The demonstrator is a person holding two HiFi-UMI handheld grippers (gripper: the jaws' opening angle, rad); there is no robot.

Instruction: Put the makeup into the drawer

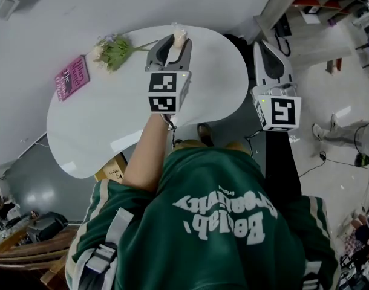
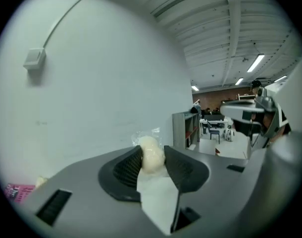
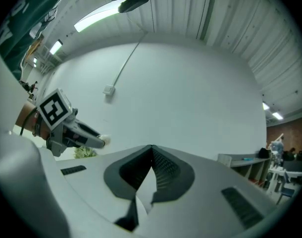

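Filling the left half of the head view, a white table [image 1: 112, 125] with rounded corners stands against a pale wall. A person in a green shirt [image 1: 221, 222] with white lettering stands at its near edge, one bare forearm reaching out over the top.

That arm carries the left gripper [image 1: 172, 43], held up clear of the tabletop and seen over the table's far edge, its marker cube [image 1: 168, 91] facing the head camera. The right gripper [image 3: 152, 148] is held off to the right, past the table's edge and over the floor. Its jaws are drawn fully together with the tips meeting and nothing between them. Its own view looks along the wall and catches the left gripper raised at the left.

A pink book [image 1: 71, 77] lies flat near the table's far left corner. Just beside it rests a sprig of green leaves and pale flowers [image 1: 115, 50].

The makeup [image 2: 151, 153], a cream, egg-shaped sponge in a clear wrapper, sits pinched between the left gripper's ribbed pads. The jaws stand partway in, pressing both its sides, with the wrapper's top showing above them. It is held in the air, off the table.
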